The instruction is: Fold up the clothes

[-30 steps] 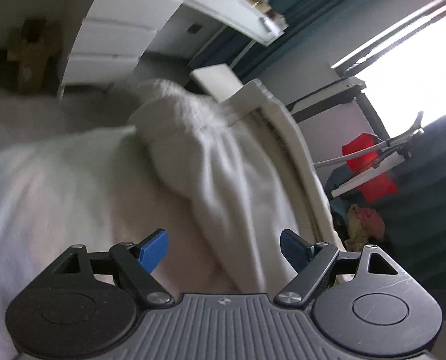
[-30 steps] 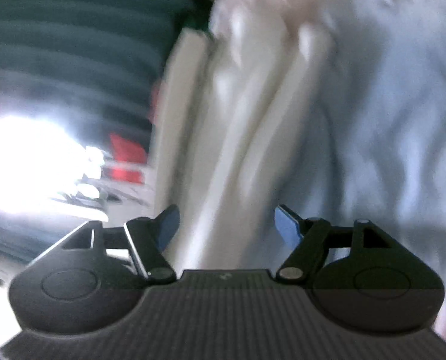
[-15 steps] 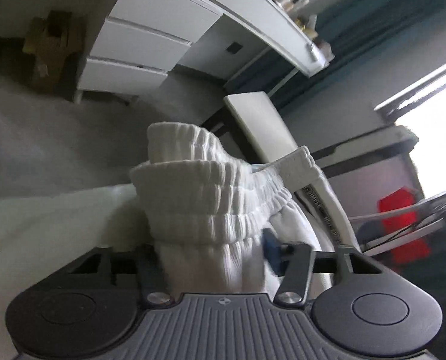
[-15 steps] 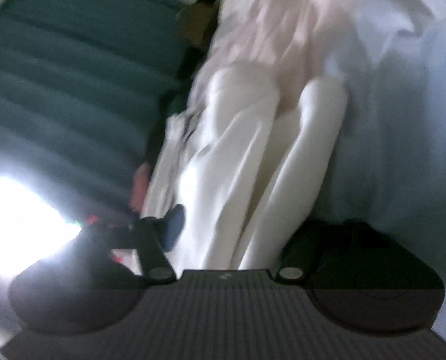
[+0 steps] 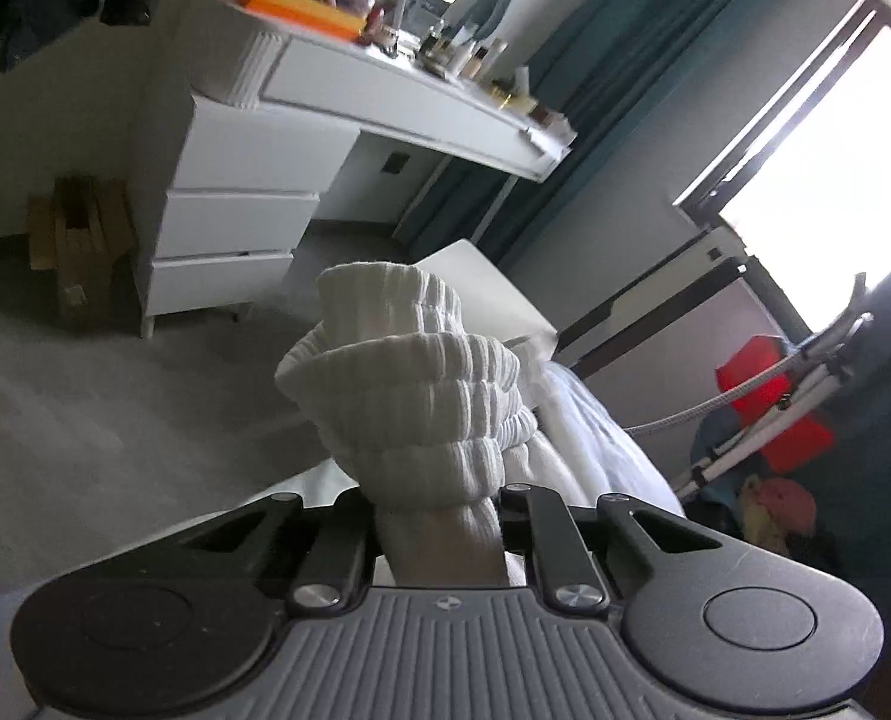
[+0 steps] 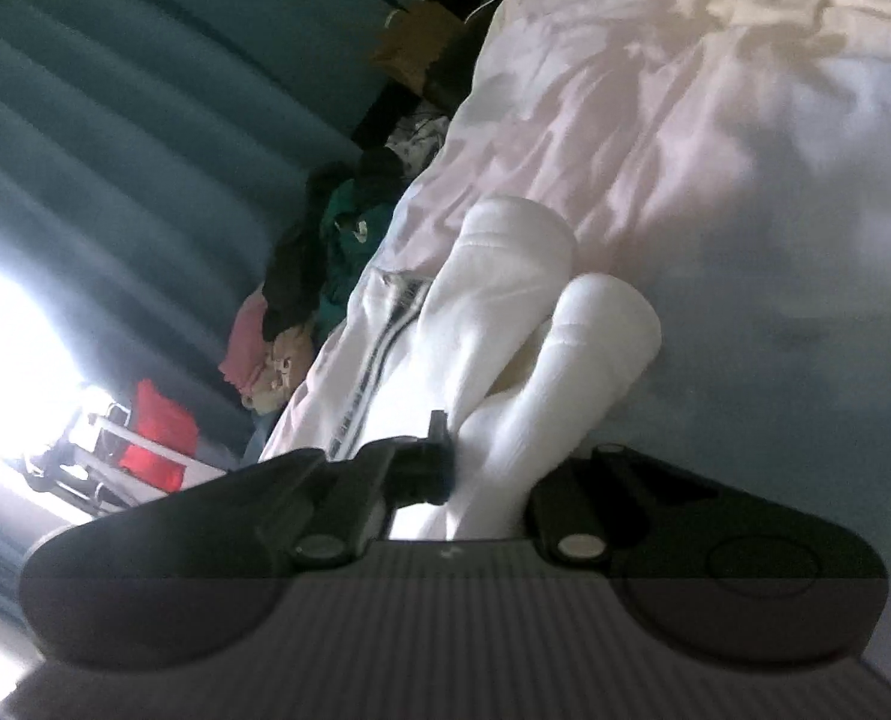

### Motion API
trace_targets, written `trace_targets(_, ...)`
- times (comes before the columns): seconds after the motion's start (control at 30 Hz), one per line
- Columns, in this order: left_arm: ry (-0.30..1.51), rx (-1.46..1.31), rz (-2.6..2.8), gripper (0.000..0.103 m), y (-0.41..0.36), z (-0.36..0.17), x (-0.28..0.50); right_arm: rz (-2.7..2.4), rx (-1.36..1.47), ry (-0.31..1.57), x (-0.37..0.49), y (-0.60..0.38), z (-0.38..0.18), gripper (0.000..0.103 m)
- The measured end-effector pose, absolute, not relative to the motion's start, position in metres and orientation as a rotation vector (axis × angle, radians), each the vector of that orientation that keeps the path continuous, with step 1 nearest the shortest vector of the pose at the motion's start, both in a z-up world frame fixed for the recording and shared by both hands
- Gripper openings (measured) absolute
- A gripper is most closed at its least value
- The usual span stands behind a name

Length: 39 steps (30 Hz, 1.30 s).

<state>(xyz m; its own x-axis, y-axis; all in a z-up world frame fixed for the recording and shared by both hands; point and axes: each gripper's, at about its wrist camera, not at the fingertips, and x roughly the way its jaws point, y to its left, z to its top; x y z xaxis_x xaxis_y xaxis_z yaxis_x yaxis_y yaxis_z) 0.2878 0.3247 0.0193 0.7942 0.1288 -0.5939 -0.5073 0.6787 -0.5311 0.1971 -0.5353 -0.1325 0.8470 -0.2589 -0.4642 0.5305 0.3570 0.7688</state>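
Left gripper point(image 5: 439, 531), open a second ago, is closing on the white garment's point(image 5: 421, 414) ribbed waistband; right gripper point(image 6: 487, 480), also open then, is now clamping its legs above the bed point(image 6: 775, 180).

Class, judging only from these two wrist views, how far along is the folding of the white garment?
Done: both grippers have taken hold. In hand: the left gripper is closing on the ribbed waistband of the white garment; the right gripper is shut on its other end. Left: no flat fold shows yet; the cloth is bunched above the bed.
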Motion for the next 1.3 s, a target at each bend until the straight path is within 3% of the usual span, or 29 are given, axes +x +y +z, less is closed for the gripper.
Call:
trace_targets(0.2,0.591,-0.735,0.342,0.014,0.348,0.038,0.178,-0.491,1.015,0.320,0.129,-0.532,-0.130,0.008)
trace_targets(0.37,0.682,-0.785,0.374,0.014,0.373,-0.001,0.102,-0.543,1.093,0.395,0.083,-0.541,-0.135,0.008)
trace_targets(0.6,0.727,-0.806,0.376,0.017,0.387,-0.063,0.060,-0.581,1.214,0.503,0.062,-0.548,-0.159,0.013)
trace_targets(0.67,0.736,-0.777,0.359,0.022,0.385,-0.064,0.055,-0.593,1.225,0.511,0.056,-0.549,-0.160,0.025)
trace_targets(0.77,0.777,-0.741,0.322,0.034,0.377,-0.063,0.050,-0.652,1.231,0.514,0.044,-0.548,-0.156,0.034)
trace_targets(0.93,0.840,-0.500,0.251,0.070,0.348,-0.055,0.038,-0.764,1.153,0.463,0.023,-0.538,-0.130,0.055)
trace_targets(1.07,0.831,-0.409,0.208,0.074,0.335,-0.039,0.026,-0.712,1.032,0.414,0.025,-0.526,-0.109,0.086)
trace_targets(1.2,0.742,-0.281,0.150,0.082,0.305,-0.011,0.016,-0.543,1.116,0.379,0.035,-0.523,-0.110,0.084)
trace_targets(1.3,0.681,-0.224,0.031,0.082,0.267,0.005,0.019,-0.466,1.152,0.380,0.044,-0.523,-0.114,0.086)
